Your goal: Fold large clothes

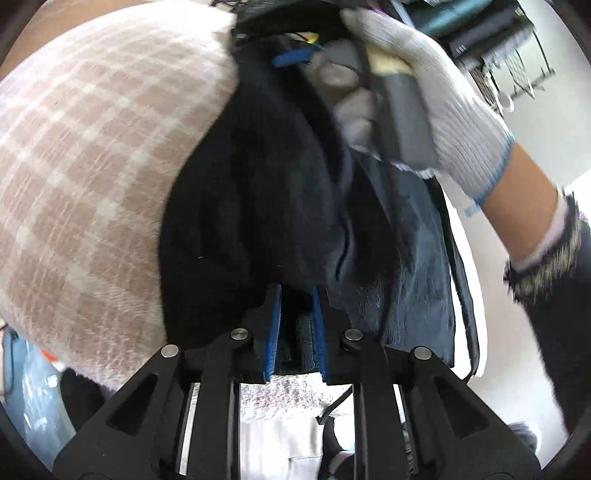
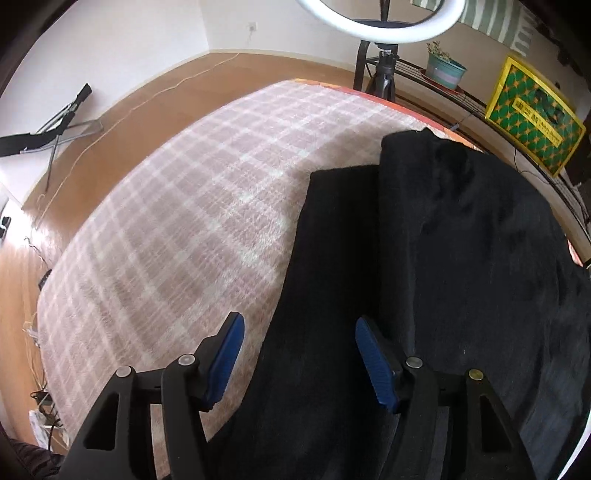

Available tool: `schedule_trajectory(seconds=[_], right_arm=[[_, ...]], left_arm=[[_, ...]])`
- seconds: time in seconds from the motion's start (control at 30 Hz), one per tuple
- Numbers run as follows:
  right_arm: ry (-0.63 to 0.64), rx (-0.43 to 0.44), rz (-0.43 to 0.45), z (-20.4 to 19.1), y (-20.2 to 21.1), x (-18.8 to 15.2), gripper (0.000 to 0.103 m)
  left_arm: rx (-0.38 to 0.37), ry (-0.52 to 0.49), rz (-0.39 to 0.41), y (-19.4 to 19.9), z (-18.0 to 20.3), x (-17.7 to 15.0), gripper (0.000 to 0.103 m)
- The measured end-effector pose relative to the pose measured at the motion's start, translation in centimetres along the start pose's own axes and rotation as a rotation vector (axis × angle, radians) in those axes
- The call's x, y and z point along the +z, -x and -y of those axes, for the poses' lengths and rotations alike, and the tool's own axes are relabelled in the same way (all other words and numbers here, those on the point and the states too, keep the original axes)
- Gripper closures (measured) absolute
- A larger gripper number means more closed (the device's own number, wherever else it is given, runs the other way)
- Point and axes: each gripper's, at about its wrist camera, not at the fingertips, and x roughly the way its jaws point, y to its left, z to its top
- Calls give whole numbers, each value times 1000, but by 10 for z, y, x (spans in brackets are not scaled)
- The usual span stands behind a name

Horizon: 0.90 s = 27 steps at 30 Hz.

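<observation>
Surface: one pink-and-white checked blanket (image 2: pixel 177 221) spread over a bed, orange edge showing at the far side. Room: wood floor (image 2: pixel 122 122), white walls, one ring light (image 2: pixel 380 22) on a stand at the far end, one potted plant (image 2: pixel 445 70) and one yellow-green box (image 2: pixel 533 114) on a rack far right. One black garment (image 2: pixel 461 258) laid on the right of the blanket. Left claw (image 1: pixel 295 332) clamped on a dark fold of the garment, lifted. Right claw (image 2: pixel 299 362) spread wide, over the garment's left edge, holding nothing. One gloved hand (image 1: pixel 424 96) gripping the right tool's handle.
</observation>
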Motion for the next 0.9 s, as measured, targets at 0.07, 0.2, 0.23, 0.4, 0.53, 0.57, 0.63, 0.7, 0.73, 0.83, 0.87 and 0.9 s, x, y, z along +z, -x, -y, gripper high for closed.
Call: schedule_trajectory(seconds=[0.07, 0.2, 0.23, 0.4, 0.53, 0.57, 0.63, 0.7, 0.73, 0.83, 0.87, 0.9], right_arm=[[-5, -11, -6, -1, -6, 6, 38], [-9, -54, -36, 1, -21, 14, 55], [-4, -71, -37, 1, -22, 15, 59], [2, -98, -40, 5, -18, 23, 100], [-45, -71, -12, 16, -5, 30, 100], [-50, -67, -1, 16, -1, 31, 100], [-69, -48, 22, 17, 3, 34, 101], [-94, -36, 36, 16, 2, 38, 101], [-103, -36, 36, 15, -2, 39, 101], [-100, -42, 15, 9, -21, 37, 101], [-91, -50, 8, 7, -26, 35, 100], [-80, -59, 7, 4, -31, 33, 100]], left_arm=[[-18, 18, -3, 0, -1, 1, 102], [-80, 37, 22, 15, -1, 7, 102], [-84, 32, 29, 19, 1, 7, 102], [-109, 29, 60, 38, 8, 7, 103], [-116, 31, 70, 57, -4, 4, 103], [-107, 36, 72, 60, -7, 4, 103], [-78, 36, 76, 65, -12, 5, 103], [-20, 26, 84, 66, -14, -1, 103], [-1, 31, 84, 65, -16, 0, 103], [49, 63, 67, 56, -29, -1, 103], [64, 72, 59, 54, -32, -1, 103], [63, 84, 53, 52, -35, -2, 103]])
